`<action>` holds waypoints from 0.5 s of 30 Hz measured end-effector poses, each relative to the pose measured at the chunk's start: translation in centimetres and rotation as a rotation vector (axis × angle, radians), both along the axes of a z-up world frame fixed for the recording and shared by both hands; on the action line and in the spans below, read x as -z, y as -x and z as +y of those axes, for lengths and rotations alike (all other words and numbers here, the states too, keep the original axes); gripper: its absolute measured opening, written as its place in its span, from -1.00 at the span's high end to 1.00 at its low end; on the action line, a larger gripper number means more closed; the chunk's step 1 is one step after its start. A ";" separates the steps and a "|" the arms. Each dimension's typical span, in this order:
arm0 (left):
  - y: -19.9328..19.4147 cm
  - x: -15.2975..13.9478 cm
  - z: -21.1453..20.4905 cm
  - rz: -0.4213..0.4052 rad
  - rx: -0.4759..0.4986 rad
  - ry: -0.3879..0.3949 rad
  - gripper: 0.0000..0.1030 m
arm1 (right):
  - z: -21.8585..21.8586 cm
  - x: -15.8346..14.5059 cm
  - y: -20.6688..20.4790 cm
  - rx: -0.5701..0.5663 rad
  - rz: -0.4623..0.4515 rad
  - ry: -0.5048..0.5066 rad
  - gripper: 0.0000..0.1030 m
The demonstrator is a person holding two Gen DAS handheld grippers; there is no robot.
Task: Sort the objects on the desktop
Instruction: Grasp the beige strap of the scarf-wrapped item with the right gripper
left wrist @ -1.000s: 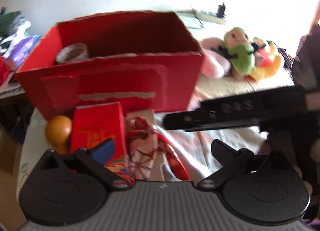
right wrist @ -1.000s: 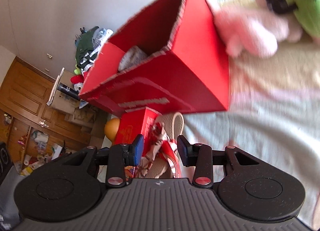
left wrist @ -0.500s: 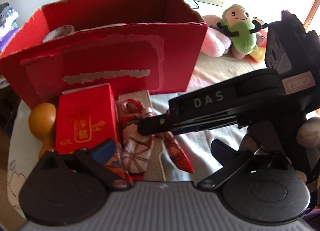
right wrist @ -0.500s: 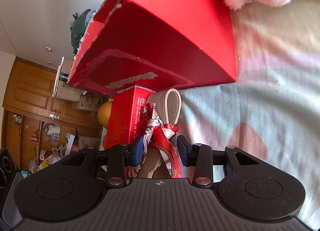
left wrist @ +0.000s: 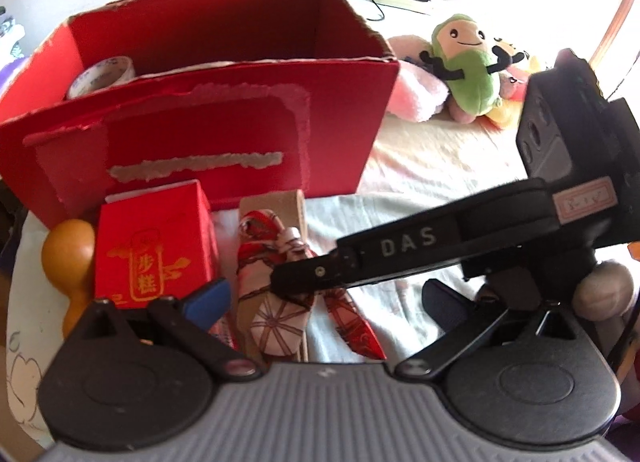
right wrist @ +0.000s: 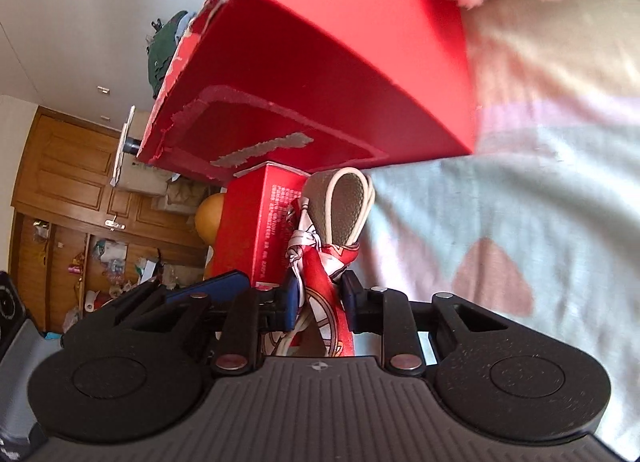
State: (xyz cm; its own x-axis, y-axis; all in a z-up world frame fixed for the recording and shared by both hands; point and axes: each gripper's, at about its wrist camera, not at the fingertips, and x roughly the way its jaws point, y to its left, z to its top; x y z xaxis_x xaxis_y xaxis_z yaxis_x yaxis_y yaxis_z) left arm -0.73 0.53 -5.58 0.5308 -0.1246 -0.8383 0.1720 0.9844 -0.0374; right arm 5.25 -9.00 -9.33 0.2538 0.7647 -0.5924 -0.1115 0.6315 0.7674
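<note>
Hand-held gripper [right wrist: 320,296] now astride scarf [right wrist: 324,278]

big red box [left wrist: 248,133] is matte cardboard, top layer torn off in rough grey strips. Small red carton [left wrist: 154,246] is smooth printed card with gold ink. Scarf [right wrist: 324,274] looks silky and shiny, strap [right wrist: 344,205] like grained leather, green plush [left wrist: 468,65] fuzzy, right tool [right wrist: 320,298] matte black plastic

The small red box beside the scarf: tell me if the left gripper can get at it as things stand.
Probably yes. The left gripper is open, and the small red box stands right ahead of its left finger; the right gripper works the scarf alongside.
</note>
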 end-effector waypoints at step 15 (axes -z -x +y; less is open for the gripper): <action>-2.0 3.1 -2.2 0.089 0.051 -0.010 -0.39 | -5.1 0.8 1.5 0.156 0.010 0.008 0.55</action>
State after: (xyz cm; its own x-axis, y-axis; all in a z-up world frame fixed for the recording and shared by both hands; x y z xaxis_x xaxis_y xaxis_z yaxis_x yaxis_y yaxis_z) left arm 1.26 -1.72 -8.71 0.4474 -0.1408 -0.8832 0.2179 0.9749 -0.0450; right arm 3.77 -14.10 -10.15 0.3633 0.7115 -0.6015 -0.0042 0.6468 0.7627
